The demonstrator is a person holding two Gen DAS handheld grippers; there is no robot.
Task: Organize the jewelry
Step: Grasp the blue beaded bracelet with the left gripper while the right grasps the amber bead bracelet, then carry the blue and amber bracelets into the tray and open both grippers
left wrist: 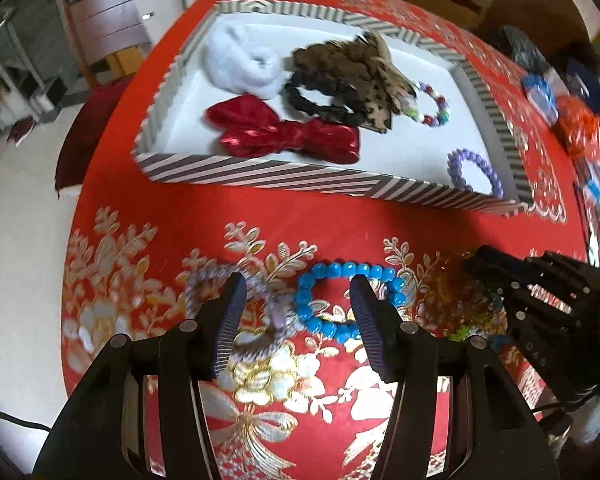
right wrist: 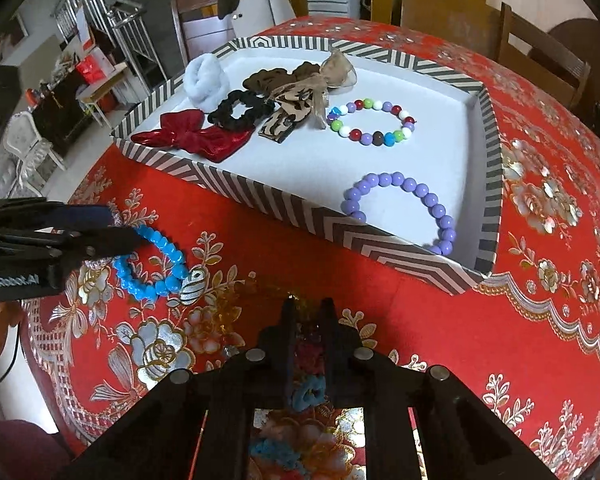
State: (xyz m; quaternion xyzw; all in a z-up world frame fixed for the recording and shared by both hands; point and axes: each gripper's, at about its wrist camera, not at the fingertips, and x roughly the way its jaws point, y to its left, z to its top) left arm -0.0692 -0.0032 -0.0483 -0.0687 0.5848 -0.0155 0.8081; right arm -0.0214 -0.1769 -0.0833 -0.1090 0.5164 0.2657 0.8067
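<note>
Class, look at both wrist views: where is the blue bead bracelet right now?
The blue bead bracelet lies on the red tablecloth in front of the striped box, under the open left tongs.

The right gripper [right wrist: 309, 312] points down at the red cloth [right wrist: 440, 328], its jaws pinched on a multicoloured bracelet [right wrist: 308, 392]. At left, the left gripper [right wrist: 116, 228] touches a blue bracelet [right wrist: 152, 268]. Behind, the striped tray [right wrist: 300, 208] holds a purple bracelet [right wrist: 400, 212], a mixed-bead bracelet [right wrist: 370, 122], a red bow [right wrist: 192, 138] and scrunchies [right wrist: 240, 108].

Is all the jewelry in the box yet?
Not yet. The purple bracelet and rainbow bracelet already lie in the striped box. The right gripper has pinched something beady. The blue bracelet waits on the tablecloth under the open left gripper.
</note>
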